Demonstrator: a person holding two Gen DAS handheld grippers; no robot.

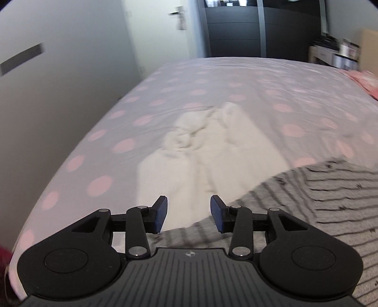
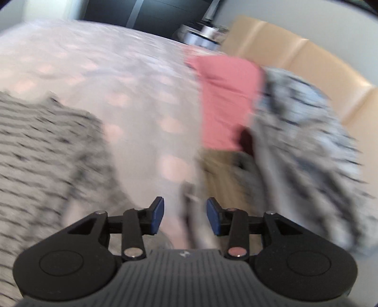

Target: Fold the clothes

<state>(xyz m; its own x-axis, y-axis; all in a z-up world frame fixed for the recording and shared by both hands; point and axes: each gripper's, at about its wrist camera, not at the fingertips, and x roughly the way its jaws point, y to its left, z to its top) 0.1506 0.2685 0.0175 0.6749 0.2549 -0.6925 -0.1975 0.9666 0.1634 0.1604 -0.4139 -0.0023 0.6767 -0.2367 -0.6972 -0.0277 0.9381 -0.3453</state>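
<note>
Left wrist view looks down a bed (image 1: 236, 78) covered by a pale sheet with pink dots, its far edge meeting a dark wardrobe (image 1: 255, 30) and, at the left, a white wall and a door (image 1: 163, 26) with a handle. At the far right stand a low shelf (image 1: 330, 54) with blurred things on it and a tan headboard (image 1: 368, 47); what the shelf holds cannot be made out. A white garment (image 1: 212, 151) lies crumpled on the sheet near the middle, its upper part bunched, its lower part flatter. A grey striped garment (image 1: 319, 193) spreads over the near right corner and overlaps the white one's lower edge. The left gripper (image 1: 189, 213) hovers above where the two meet, its blue-padded fingers (image 1: 160, 213) parted partway with nothing between them. Right wrist view is badly smeared. The same dotted sheet (image 2: 132, 99) fills the middle, with the striped garment (image 2: 42, 151) at the left. Toward the right lies a pink garment (image 2: 224, 99), beside it a grey-blue patterned cloth (image 2: 311, 146), and below the pink one a tan cloth (image 2: 222, 174); how these overlap cannot be told through the blur. The headboard (image 2: 295, 59) runs behind them, with the wardrobe (image 2: 151, 14) beyond the bed. The right gripper (image 2: 185, 217) is above the sheet between the striped garment and the tan cloth, its fingers (image 2: 157, 216) about half apart and gripping nothing.
</note>
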